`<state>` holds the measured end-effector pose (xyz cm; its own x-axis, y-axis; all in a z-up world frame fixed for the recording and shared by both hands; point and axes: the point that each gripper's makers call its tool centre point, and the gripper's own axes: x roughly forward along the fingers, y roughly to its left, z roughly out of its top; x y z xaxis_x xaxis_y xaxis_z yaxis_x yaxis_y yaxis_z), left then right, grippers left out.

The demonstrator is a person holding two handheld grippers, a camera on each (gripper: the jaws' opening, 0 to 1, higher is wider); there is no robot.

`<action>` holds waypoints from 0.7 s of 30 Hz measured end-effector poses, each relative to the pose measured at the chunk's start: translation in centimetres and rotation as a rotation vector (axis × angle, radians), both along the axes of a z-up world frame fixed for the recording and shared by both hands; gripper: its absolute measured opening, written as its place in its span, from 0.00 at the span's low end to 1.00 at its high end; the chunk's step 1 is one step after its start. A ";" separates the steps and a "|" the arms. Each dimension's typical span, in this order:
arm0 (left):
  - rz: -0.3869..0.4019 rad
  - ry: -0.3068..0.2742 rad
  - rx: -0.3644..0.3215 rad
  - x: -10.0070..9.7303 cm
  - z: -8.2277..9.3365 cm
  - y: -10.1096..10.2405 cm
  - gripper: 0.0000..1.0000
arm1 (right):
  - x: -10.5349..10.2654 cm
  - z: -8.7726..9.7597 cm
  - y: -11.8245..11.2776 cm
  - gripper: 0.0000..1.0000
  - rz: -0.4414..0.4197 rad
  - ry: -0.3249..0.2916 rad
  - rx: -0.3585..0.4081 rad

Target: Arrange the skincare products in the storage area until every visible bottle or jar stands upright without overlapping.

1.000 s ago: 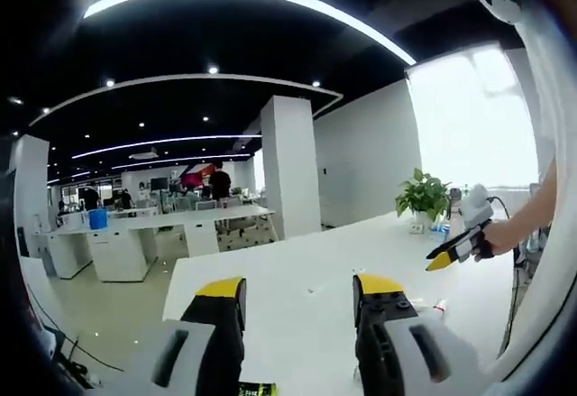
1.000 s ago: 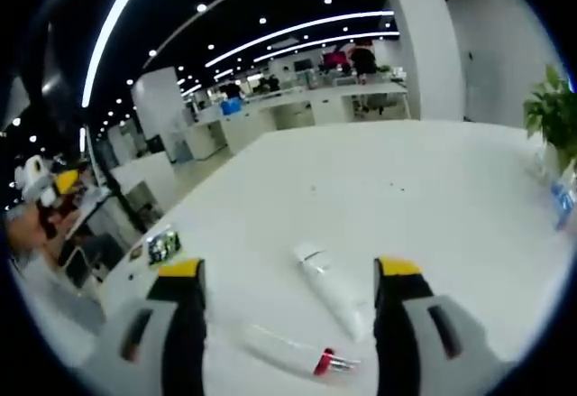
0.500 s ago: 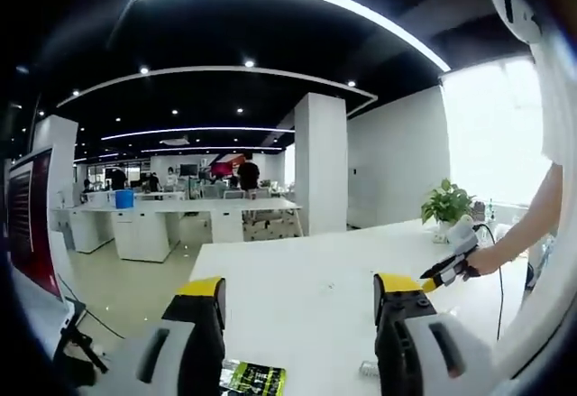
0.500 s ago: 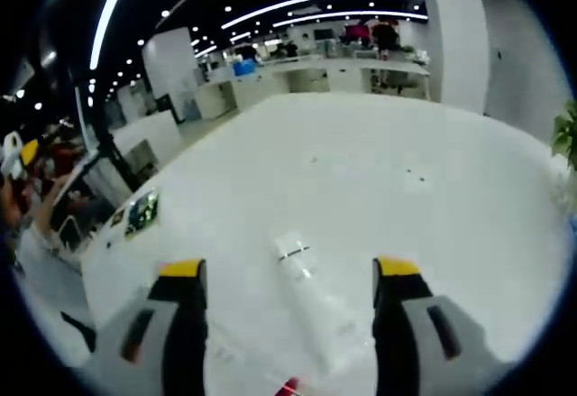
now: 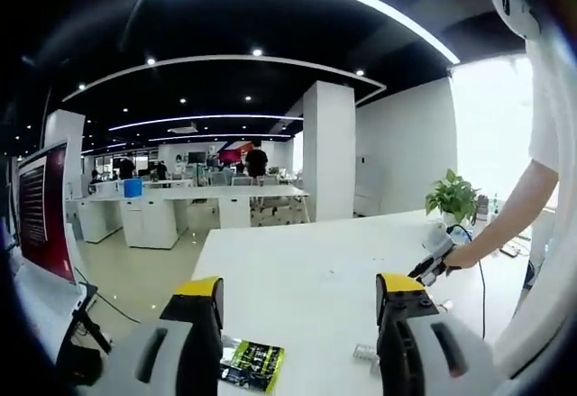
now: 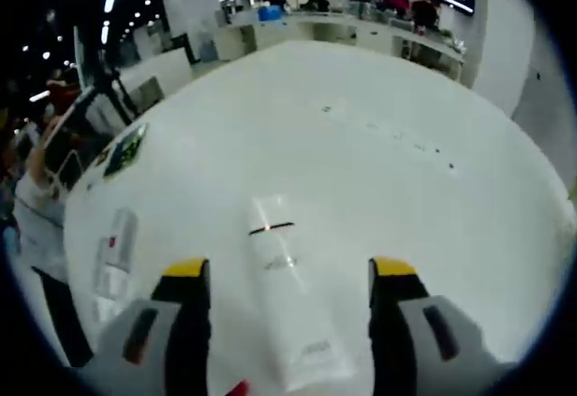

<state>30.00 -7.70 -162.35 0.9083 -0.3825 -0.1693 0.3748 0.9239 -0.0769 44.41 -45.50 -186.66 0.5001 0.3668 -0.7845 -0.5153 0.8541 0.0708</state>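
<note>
A white tube (image 6: 287, 306) lies flat on the white table (image 6: 361, 143), lengthwise between the jaws of my right gripper (image 6: 288, 268), which is open just above it. A clear tube (image 6: 113, 253) lies flat to its left, and a red cap (image 6: 236, 387) peeks in at the bottom edge. My left gripper (image 5: 299, 286) stands open over the table (image 5: 297, 270) with nothing between its jaws. In the left gripper view, a hand holds the right gripper (image 5: 433, 259) low over the table at the right, near a small tube (image 5: 448, 305).
A green and black packet (image 5: 253, 365) (image 6: 126, 148) lies near the table's edge, and a small silver item (image 5: 365, 353) lies beside the left gripper's right jaw. A potted plant (image 5: 453, 199) stands at the far right. An office with desks and people lies beyond.
The right gripper has dropped and tilted toward the white tube, which now lies larger between its jaws. The left gripper view has panned slightly; both grippers stay open.
</note>
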 end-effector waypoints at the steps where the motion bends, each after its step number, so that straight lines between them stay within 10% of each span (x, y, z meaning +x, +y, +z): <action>1: 0.003 0.000 0.001 -0.1 0.1 0.1 0.71 | 0.0 -0.3 0.0 0.68 0.000 0.013 -0.002; 14: 0.055 0.020 0.012 -1.5 -0.2 1.4 0.70 | -1.6 -3.9 -0.9 0.52 0.179 0.123 -0.208; 21: 0.068 0.035 0.021 -1.9 -0.4 1.7 0.69 | -1.1 -3.6 -1.2 0.45 0.188 0.147 -0.195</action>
